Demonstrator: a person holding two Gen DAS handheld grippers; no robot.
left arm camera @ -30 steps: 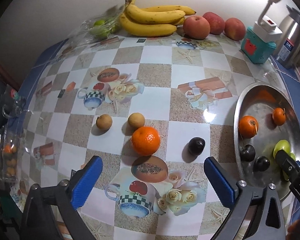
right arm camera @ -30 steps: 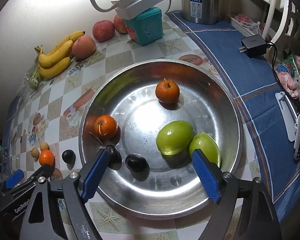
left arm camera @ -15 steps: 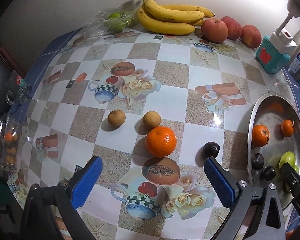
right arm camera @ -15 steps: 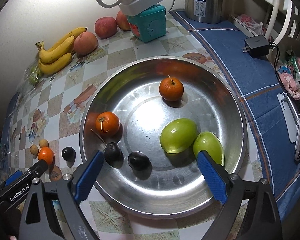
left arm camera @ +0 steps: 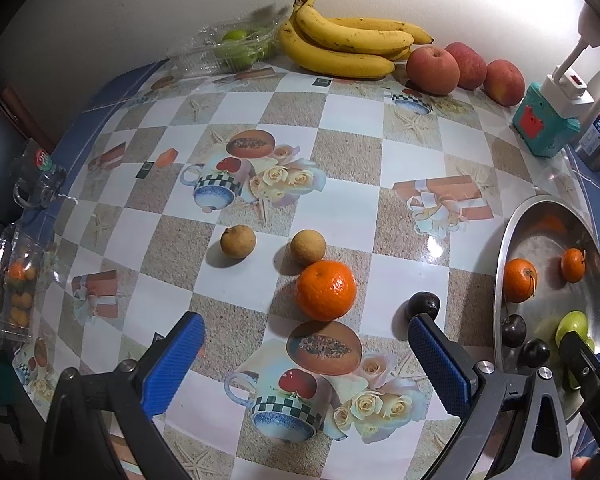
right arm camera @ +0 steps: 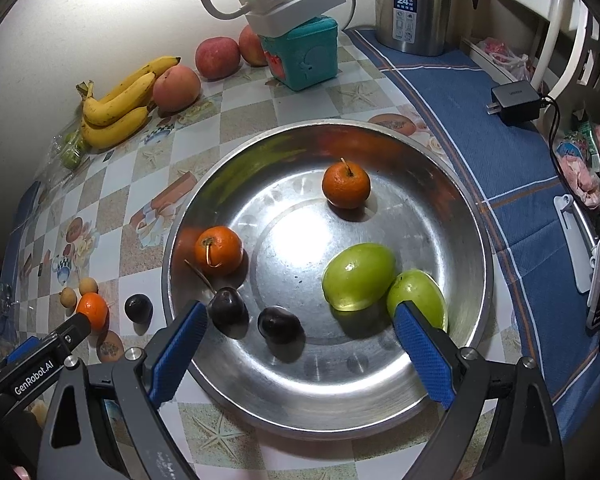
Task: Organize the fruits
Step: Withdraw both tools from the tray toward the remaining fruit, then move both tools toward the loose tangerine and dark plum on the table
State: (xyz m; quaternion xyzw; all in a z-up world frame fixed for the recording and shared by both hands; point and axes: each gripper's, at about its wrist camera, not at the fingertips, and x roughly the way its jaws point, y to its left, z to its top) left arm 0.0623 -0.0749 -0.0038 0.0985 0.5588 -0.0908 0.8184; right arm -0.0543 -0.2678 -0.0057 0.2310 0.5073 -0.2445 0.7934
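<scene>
Round orange mandarin [left arm camera: 326, 290] on the checked tablecloth lies just ahead of my left gripper [left arm camera: 306, 352], centred between its wide, empty jaws.
My right gripper [right arm camera: 300, 334], also wide and empty, hangs over the round steel bowl [right arm camera: 452, 376], farther off.

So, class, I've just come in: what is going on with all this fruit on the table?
A person is sorting fruit into a metal bowl with two hand-held grippers, both open and empty. The right hand-held gripper hovers over the bowl, which holds two mandarins, two green fruits and two dark plums. The left hand-held gripper hangs over the table, where a mandarin, a dark plum and two small brown fruits lie loose.
</scene>
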